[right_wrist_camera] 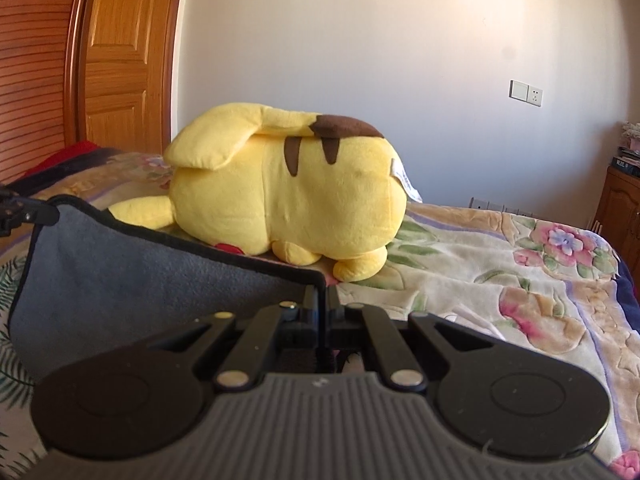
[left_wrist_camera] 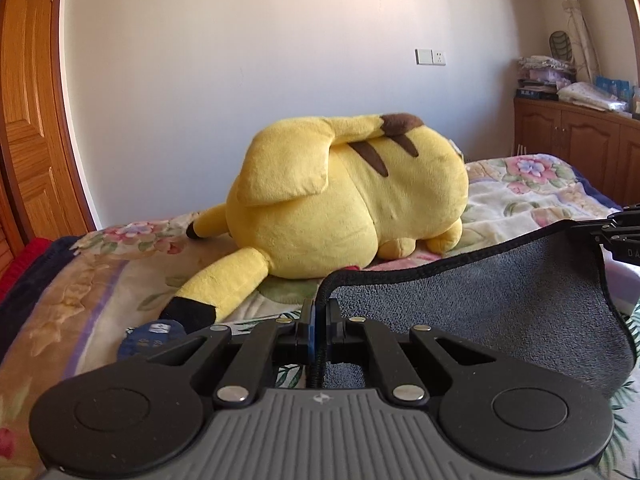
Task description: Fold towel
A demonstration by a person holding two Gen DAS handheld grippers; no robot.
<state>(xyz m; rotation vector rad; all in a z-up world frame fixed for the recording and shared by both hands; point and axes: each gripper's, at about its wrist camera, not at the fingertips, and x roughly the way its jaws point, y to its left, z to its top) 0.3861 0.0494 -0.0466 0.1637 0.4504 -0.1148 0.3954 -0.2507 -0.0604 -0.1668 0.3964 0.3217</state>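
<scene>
We see the towel (left_wrist_camera: 500,300) stretched between the two tools above the bed (left_wrist_camera: 80,280): the left tool (left_wrist_camera: 320,320) pinches its left corner and the right tool (right_wrist_camera: 324,308) its right corner, the cloth sagging between them. Behind the towel, a plush toy (left_wrist_camera: 352,200) lies on the bed, its tail toward the left. Beyond the toy stands the wall, with a switch plate (left_wrist_camera: 430,57) on it. A wooden door (left_wrist_camera: 28,120) stands at the far left. At the far right, past the bed, a cabinet (left_wrist_camera: 580,140) carries stacked items (left_wrist_camera: 560,80) on top.
</scene>
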